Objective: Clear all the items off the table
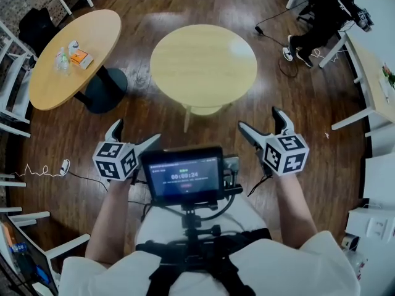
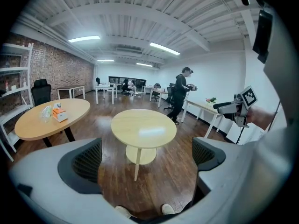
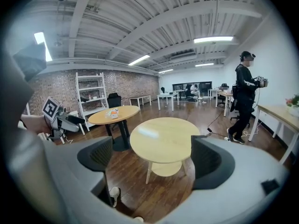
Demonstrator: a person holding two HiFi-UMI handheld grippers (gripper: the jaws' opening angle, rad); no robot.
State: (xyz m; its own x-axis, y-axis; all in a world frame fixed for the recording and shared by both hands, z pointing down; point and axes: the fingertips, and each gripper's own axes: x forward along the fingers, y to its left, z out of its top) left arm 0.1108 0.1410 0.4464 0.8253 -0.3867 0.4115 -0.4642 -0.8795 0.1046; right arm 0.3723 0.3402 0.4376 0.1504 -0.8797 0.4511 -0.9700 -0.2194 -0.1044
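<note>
The round light-wood table [image 1: 203, 60] right in front of me has a bare top; it also shows in the left gripper view [image 2: 144, 127] and the right gripper view [image 3: 166, 139]. A second round table [image 1: 74, 57] at the left carries an orange box [image 1: 81, 58], a clear plastic item [image 1: 62, 58] and a small white item [image 1: 73, 44]. My left gripper [image 1: 134, 134] and right gripper [image 1: 259, 119] hover over the floor short of the near table, both open with nothing between the jaws. The orange box [image 2: 60, 115] shows far off to the left.
A person [image 2: 180, 94] stands at the back right near white desks [image 1: 370, 73]. White chairs [image 1: 12, 103] and a shelf [image 3: 91, 97] line the left side. A cable [image 1: 271, 23] lies on the wooden floor beyond the near table. A monitor [image 1: 184, 174] hangs on my chest rig.
</note>
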